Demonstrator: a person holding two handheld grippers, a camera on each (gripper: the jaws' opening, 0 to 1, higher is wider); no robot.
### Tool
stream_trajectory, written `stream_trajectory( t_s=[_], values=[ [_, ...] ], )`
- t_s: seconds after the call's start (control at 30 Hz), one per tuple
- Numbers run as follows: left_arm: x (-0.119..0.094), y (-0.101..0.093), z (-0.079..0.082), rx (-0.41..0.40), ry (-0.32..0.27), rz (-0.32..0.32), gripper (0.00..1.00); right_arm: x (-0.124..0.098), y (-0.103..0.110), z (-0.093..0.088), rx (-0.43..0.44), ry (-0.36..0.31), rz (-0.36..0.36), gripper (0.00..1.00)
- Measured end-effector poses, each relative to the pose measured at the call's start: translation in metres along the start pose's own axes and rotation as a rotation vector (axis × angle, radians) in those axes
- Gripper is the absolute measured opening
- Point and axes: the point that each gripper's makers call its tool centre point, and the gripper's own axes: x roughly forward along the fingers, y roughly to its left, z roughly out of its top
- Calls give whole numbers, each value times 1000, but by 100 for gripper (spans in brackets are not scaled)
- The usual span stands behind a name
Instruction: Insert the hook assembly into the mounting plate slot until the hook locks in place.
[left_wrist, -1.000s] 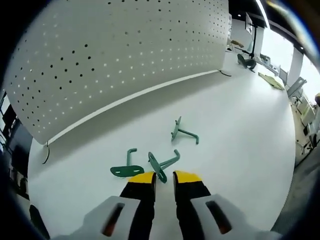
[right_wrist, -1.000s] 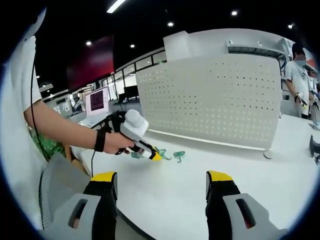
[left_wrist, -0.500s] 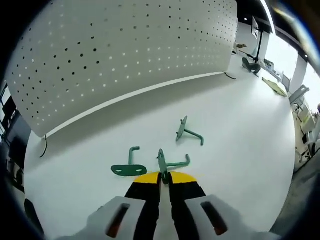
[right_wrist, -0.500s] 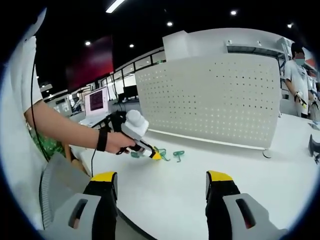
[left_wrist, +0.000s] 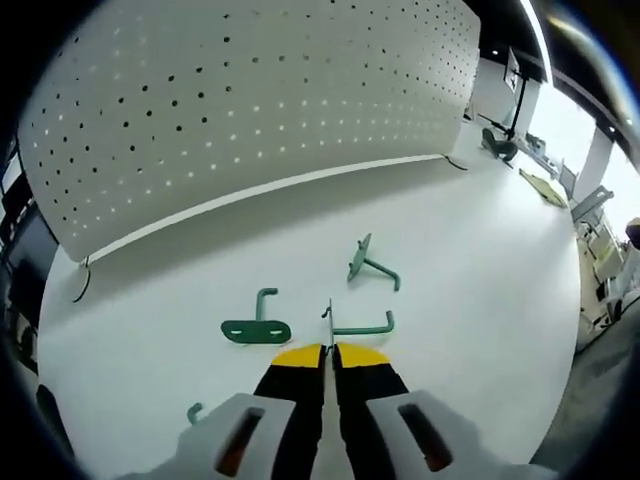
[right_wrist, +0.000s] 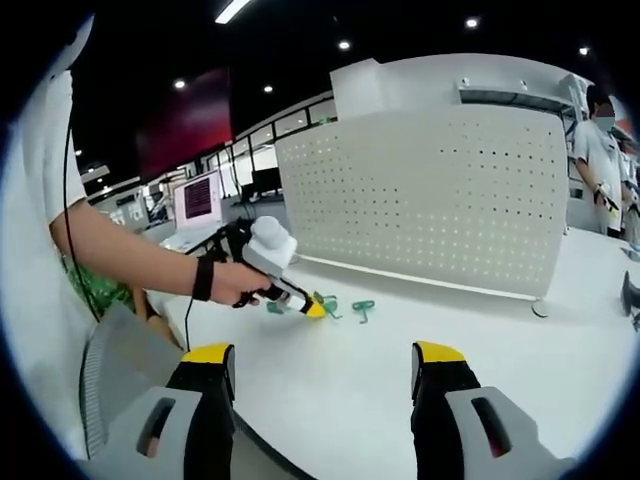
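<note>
Pegboard panel (left_wrist: 250, 90), white and perforated, spans the upper half of the left gripper view and stands upright on the white table (left_wrist: 480, 260); in the right gripper view it sits at centre right (right_wrist: 430, 190).

Left hand-held gripper (left_wrist: 329, 352) rises from the bottom centre of its own view with its yellow-tipped jaws pressed together, clenched on the flat plate of a green hook (left_wrist: 350, 325), whose rod runs rightward just above the jaw tips. A second ago those jaws stood apart with this hook lying on the table between them; half a second ago they had closed on it, and now the plate stands edge-on and upright in the grip. In the right gripper view the same hand-held gripper appears at centre left (right_wrist: 310, 310), held in the person's hand (right_wrist: 235, 285), with its tip at the cluster of green hooks.

Right hand-held gripper (right_wrist: 323, 365) fills the bottom of its own view, jaws spread wide and released, holding nothing; it looks unchanged across the earlier frames.

A second green hook (left_wrist: 256, 326) lies flat on the table just left of the left jaws. A third green hook (left_wrist: 368, 262) rests tilted, above and to the right of centre. A small green piece (left_wrist: 194, 411) peeks out at lower left beside the gripper body; it was hidden before.
</note>
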Motion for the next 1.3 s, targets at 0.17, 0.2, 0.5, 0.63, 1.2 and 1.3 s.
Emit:
stream_trajectory(
  t_s=[0.17,0.2,0.5,0.63,1.2,1.3],
  values=[
    [-6,-6,3,-27,-30,-23,3,2,1,1,8,-5,15,73],
    [-7,-7,3,-30,-31,-24,3,2,1,1,11,-9,17,73],
    [-21,-13,4,-72,-86,-42,3,5,2,8,7,-21,33,72],
    [-27,-12,2,-103,-102,-48,3,11,3,13,7,-29,42,72],
    [-59,-24,10,-208,-234,-121,3,19,15,19,-5,-41,79,71],
    [-63,-29,12,-209,-256,-134,3,21,17,22,-1,-48,86,71]
  ],
)
